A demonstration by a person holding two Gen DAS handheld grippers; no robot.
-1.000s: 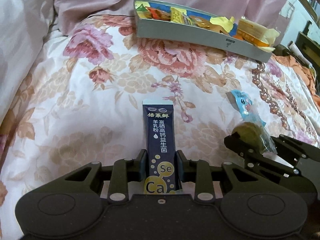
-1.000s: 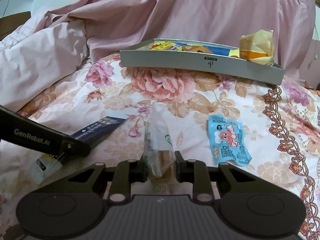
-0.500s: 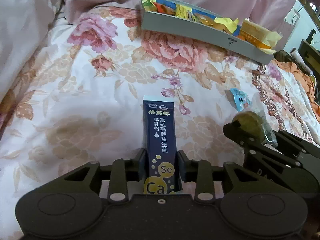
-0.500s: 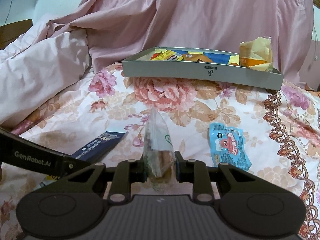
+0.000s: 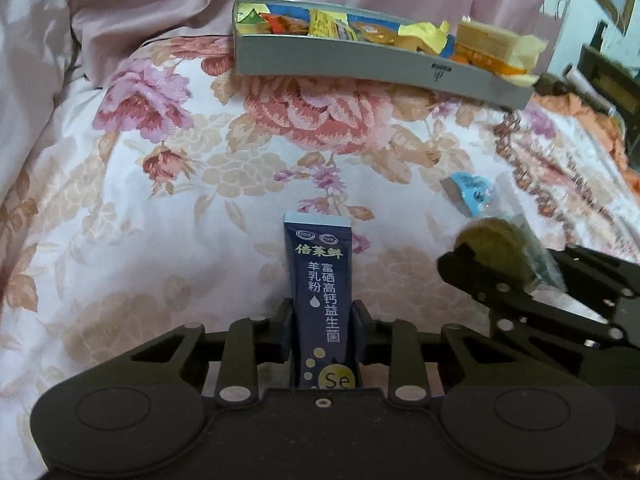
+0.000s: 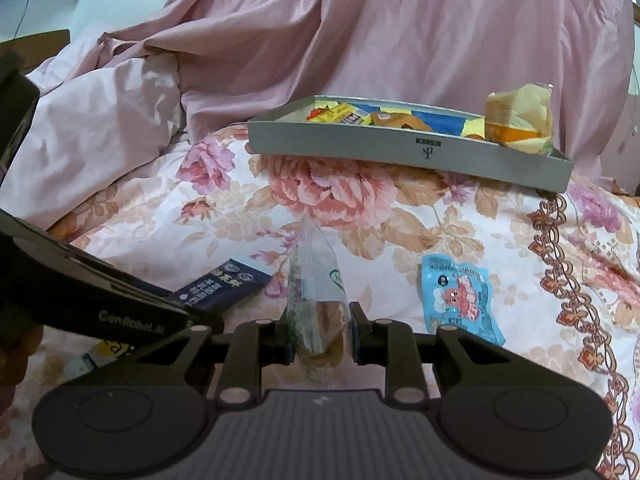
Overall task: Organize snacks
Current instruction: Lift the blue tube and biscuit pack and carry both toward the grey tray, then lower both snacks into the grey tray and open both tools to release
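Since the earlier frames both grippers have advanced toward the grey tray (image 5: 360,74), which now appears larger ahead of the jaws; each held item keeps its place between the fingers.

The left gripper (image 5: 322,334) has its jaws clamped on a dark blue powder sachet (image 5: 319,284), which projects straight forward from between the fingers. Its lower end is cut off behind the gripper body; only "Se" is legible there.

The right gripper (image 6: 320,332) has its jaws clamped on a clear zip bag (image 6: 316,296) holding a brownish snack; the contents are hard to make out through the plastic. In the left wrist view this bag is motion-blurred.

A light blue snack packet (image 6: 460,298) lies on the floral bedspread (image 6: 380,224), right of and just beyond the right jaws. The tray sits farther ahead, filled with assorted wrapped snacks, with a yellow wrapped item (image 6: 520,118) at its right end. Crumpled pink bedding (image 6: 360,40) rises behind the tray and hides its far wall's base.
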